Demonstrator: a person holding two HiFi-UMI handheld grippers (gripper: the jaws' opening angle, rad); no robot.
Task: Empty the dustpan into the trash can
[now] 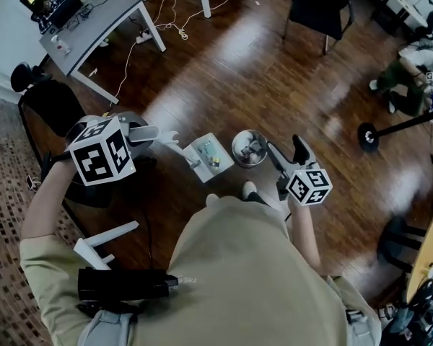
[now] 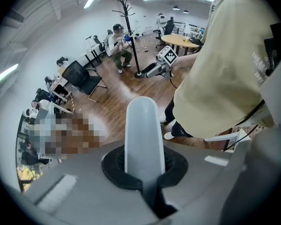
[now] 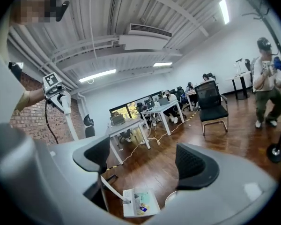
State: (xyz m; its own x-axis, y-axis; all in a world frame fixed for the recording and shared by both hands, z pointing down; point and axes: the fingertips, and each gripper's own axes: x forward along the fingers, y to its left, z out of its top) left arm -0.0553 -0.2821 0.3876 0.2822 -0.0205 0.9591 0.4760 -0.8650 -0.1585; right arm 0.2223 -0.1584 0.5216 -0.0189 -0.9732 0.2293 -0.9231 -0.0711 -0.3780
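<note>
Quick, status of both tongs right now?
Left tongs: closed on the dustpan handle.
Right tongs: open, nothing between them.

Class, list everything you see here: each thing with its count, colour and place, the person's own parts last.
trash can: one, metallic, on the wood floor, centre of the head view
dustpan: one, pale grey, litter inside, left of the trash can
dustpan handle: one, white, gripped by the left gripper
desk: one, grey top, white legs, upper left
chair: one, black, top centre
coat stand: one, black, far right
second person: one, olive trousers, crouching far right
left gripper: one, grey, shut on the dustpan handle
right gripper: one, grey, fingers apart, empty, right of the trash can
</note>
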